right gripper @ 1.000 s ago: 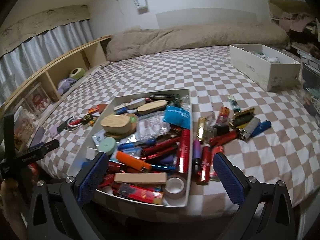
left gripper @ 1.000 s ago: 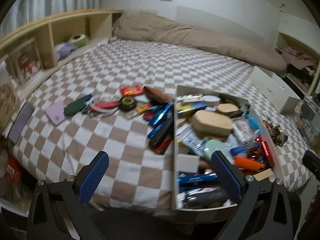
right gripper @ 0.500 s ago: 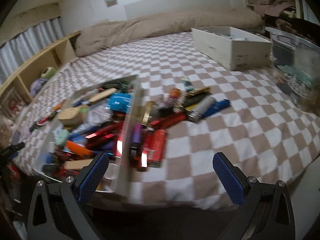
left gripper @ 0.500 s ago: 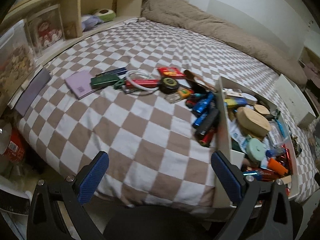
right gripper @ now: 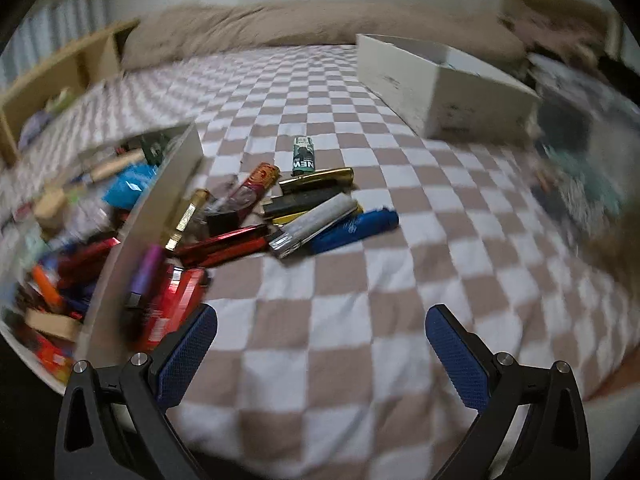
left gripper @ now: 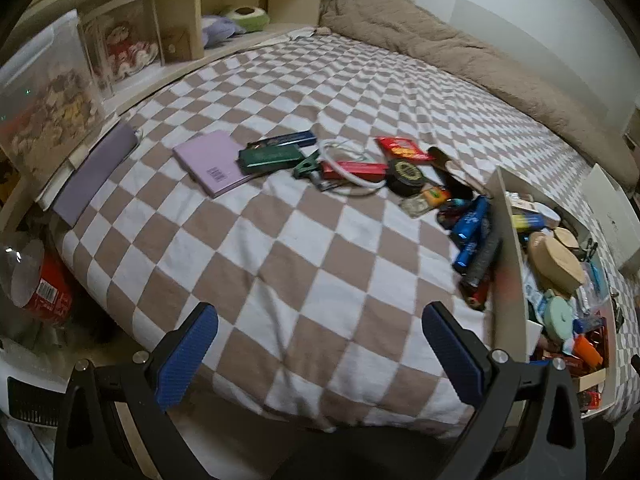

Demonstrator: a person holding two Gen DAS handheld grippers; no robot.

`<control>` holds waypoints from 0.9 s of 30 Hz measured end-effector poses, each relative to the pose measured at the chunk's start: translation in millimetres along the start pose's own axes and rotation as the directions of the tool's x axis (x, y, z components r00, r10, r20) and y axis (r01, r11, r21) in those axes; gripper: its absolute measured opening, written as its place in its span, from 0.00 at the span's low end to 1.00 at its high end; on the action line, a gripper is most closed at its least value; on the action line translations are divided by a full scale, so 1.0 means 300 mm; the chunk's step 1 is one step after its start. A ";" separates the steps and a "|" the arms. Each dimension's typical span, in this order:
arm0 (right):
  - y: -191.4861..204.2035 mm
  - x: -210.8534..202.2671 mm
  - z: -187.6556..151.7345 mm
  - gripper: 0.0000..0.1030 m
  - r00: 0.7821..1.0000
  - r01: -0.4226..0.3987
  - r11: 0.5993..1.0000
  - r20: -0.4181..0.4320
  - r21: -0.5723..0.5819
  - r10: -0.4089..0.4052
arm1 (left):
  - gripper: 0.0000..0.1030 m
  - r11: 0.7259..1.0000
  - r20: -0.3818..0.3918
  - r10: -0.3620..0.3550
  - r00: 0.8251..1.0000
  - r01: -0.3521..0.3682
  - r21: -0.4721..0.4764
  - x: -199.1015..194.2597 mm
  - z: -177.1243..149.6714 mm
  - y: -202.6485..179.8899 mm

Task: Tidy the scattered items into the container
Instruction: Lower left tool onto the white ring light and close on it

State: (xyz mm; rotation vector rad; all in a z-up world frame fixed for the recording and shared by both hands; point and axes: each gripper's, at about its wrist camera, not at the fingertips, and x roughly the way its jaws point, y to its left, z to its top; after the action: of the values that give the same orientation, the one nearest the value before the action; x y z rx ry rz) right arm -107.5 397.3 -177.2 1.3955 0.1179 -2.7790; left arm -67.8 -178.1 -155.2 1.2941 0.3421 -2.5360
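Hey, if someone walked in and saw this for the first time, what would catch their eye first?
Probably the container, crammed with colourful odds and ends on the checkered bedspread. Next, the items scattered along both its sides: a lilac notebook, a green case and a white ring on one side, a blue tube and a silver tube on the other. Both the left gripper and right gripper hover open, holding nothing.

Each tool (left gripper: 320,338) (right gripper: 322,338) has black angular arms, silver screws and blue textured pads (left gripper: 186,356).
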 end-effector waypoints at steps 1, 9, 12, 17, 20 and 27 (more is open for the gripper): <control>-0.001 0.019 0.010 1.00 1.000 0.008 0.999 -0.004 -0.036 -0.008 | 1.00 1.000 -0.005 0.003 1.000 -0.003 -0.001 0.007 -0.001 0.008; -0.029 0.172 0.040 1.00 0.998 0.019 0.992 -0.050 -0.123 -0.025 | 1.00 1.000 -0.075 0.006 0.997 -0.007 -0.006 0.079 -0.021 0.052; -0.034 0.214 0.033 1.00 0.998 -0.008 0.994 -0.055 -0.107 0.002 | 1.00 1.000 -0.090 0.004 0.996 -0.004 -0.001 0.107 -0.010 0.058; -0.076 0.212 0.009 1.00 0.997 -0.082 0.996 -0.003 -0.030 0.082 | 1.00 0.997 -0.082 0.029 0.996 -0.023 0.072 0.160 0.030 0.054; -0.076 0.214 -0.001 1.00 0.996 -0.084 0.996 0.020 -0.024 0.085 | 1.00 0.993 -0.067 0.030 0.997 -0.022 0.114 0.201 0.050 0.061; -0.039 0.248 0.017 1.00 0.999 -0.029 0.998 0.014 -0.058 0.029 | 1.00 0.968 0.042 0.043 0.998 -0.052 0.244 0.249 0.048 0.049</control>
State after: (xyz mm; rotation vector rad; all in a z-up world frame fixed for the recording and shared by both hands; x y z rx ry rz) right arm -156.8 409.1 -233.2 1.3523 0.1742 -2.7390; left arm -115.6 -206.5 -209.1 1.3197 -0.0117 -2.6210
